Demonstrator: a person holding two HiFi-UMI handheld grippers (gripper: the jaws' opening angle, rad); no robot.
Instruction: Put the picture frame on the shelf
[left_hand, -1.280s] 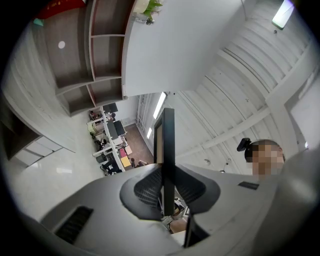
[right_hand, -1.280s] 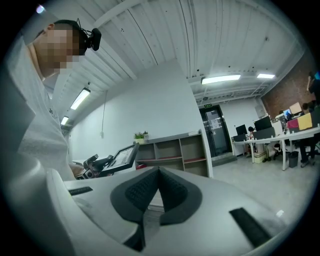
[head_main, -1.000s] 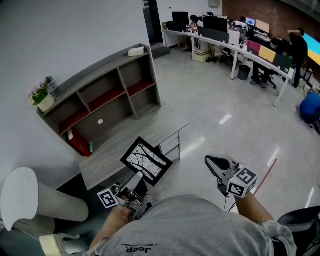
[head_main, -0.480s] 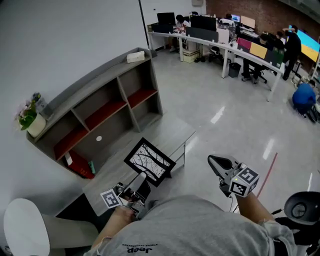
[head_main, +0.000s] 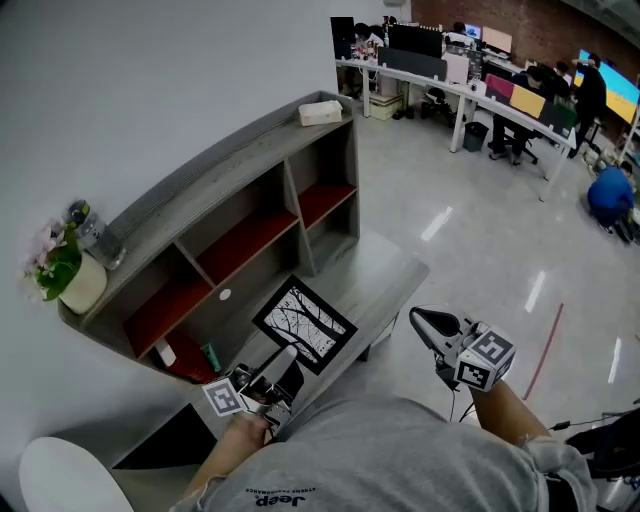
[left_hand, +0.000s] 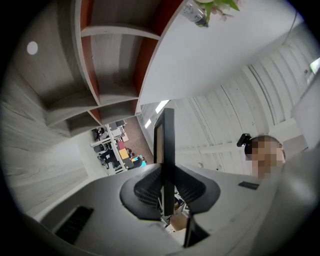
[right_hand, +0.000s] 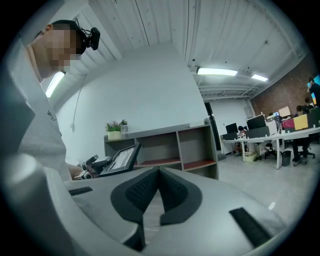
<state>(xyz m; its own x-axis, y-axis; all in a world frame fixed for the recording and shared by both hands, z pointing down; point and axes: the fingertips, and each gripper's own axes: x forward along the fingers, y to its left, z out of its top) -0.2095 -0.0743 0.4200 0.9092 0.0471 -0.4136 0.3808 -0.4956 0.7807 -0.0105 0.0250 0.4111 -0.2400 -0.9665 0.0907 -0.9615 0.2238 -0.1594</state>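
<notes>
A black picture frame (head_main: 303, 324) with a white tree print is tilted over the low grey table, in front of the shelf. My left gripper (head_main: 283, 362) is shut on its near lower edge. In the left gripper view the frame (left_hand: 165, 145) stands edge-on between the pads of my left gripper (left_hand: 166, 189). The grey shelf (head_main: 230, 190) with red boards stands against the white wall, its compartments mostly bare. My right gripper (head_main: 425, 322) hovers to the right of the table, shut with nothing in it. In the right gripper view its pads meet (right_hand: 159, 175), with the frame (right_hand: 123, 157) and the shelf (right_hand: 170, 145) beyond.
A low grey table (head_main: 395, 270) stands before the shelf. Potted flowers (head_main: 62, 268) and a white box (head_main: 320, 112) sit on the shelf top. A red item (head_main: 188, 366) lies in the lower left compartment. A white chair (head_main: 60, 480) is near left; desks with people (head_main: 480, 75) far right.
Both grippers have come closer to the shelf, which now looks larger and nearer. The frame stays in the left gripper and now hangs over the table. The right gripper remains shut.
</notes>
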